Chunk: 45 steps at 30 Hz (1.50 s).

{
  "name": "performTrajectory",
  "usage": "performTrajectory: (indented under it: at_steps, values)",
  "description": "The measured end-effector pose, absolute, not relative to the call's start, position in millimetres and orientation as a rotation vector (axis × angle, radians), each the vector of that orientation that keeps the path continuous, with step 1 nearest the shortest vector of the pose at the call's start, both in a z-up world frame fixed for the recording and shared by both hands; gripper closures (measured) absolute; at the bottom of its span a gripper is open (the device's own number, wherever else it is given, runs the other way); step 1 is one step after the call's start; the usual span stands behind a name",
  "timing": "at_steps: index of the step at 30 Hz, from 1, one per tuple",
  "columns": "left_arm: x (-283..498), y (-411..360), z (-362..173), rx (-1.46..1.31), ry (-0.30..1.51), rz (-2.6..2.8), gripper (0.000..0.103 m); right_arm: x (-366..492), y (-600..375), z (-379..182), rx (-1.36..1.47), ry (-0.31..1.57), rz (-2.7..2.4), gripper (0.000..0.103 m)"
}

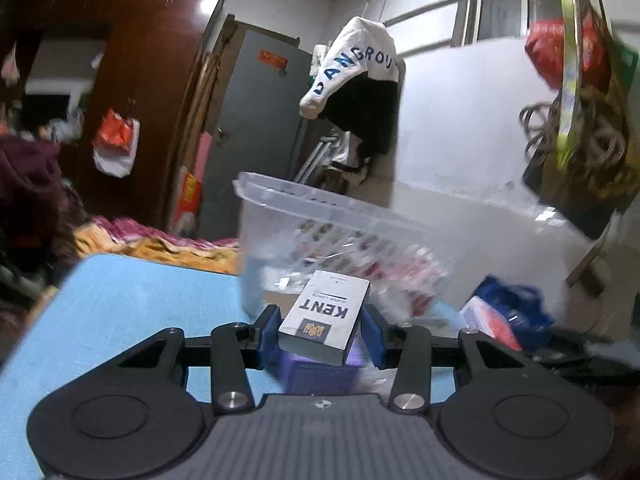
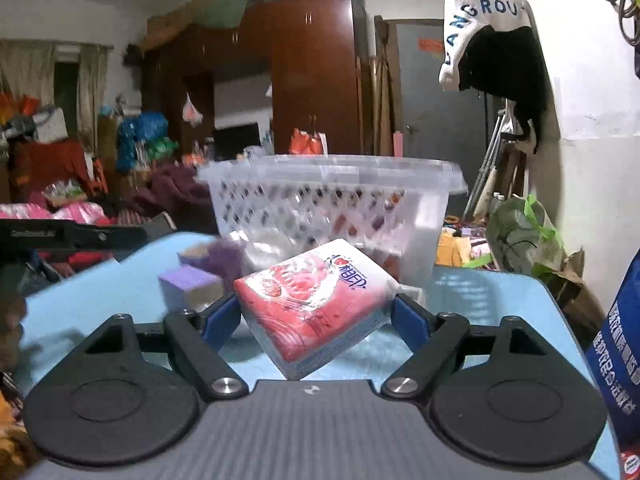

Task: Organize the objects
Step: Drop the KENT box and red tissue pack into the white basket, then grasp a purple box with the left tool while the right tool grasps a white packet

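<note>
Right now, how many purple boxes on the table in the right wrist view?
2: a small purple cardboard box near the left pad, another blurred purple box behind it, by the clear plastic basket. More may be hidden.

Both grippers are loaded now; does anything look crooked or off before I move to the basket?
Yes: the tissue pack sits skewed between the right gripper's fingers, one corner drooping toward the table. The KENT box in the left gripper also tilts.
</note>
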<state>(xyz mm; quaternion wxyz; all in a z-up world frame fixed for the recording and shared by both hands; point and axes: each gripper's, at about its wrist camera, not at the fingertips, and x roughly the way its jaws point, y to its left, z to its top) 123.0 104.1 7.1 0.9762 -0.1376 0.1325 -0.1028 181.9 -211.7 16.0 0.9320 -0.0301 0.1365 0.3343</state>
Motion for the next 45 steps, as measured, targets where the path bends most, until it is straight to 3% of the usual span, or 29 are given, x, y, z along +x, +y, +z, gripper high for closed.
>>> performTrajectory:
  at_steps: [6, 12, 13, 15, 17, 20, 23, 30, 40, 45]
  values:
    - [149.1, 74.5, 100.9, -0.221, 0.146, -0.231, 0.055, 196.8, -188.9, 114.8, -0.171, 0.094, 0.632, 0.019]
    - [245.0, 63.4, 126.7, -0.216, 0.347, -0.159, 0.053, 297.8, -132.5, 123.1, -0.294, 0.32, 0.607, 0.018]
    - [256.9, 64.0, 122.9, -0.212, 0.381, -0.153, 0.05, 306.1, -125.8, 118.8, -0.317, 0.338, 0.611, 0.017]
    - [273.7, 64.9, 113.3, -0.211, 0.447, -0.139, 0.018, 306.5, -120.9, 115.5, -0.327, 0.345, 0.588, 0.014]
    - [268.3, 72.2, 106.9, -0.22, 0.438, -0.119, 0.015, 292.9, -132.1, 118.1, -0.272, 0.297, 0.581, 0.0]
    - [229.6, 81.6, 100.2, -0.243, 0.369, -0.129, 0.014, 258.4, -170.4, 114.7, -0.14, 0.231, 0.629, 0.0]
    - [184.3, 76.2, 79.4, -0.184, 0.333, -0.087, 0.002, 234.7, -203.3, 92.5, -0.051, 0.253, 0.626, 0.0]
    - [183.4, 73.7, 23.5, -0.167, 0.488, -0.085, 0.003, 281.1, -186.7, 30.2, -0.072, 0.552, 0.517, 0.003]
    - [186.1, 84.5, -0.4, -0.208, 0.526, -0.07, 0.003, 314.8, -166.6, 13.3, -0.021, 0.636, 0.464, 0.012]
    - [187.8, 80.8, -2.1, -0.2, 0.527, -0.064, 0.003, 307.6, -173.3, -0.9, 0.004, 0.674, 0.478, 0.03]
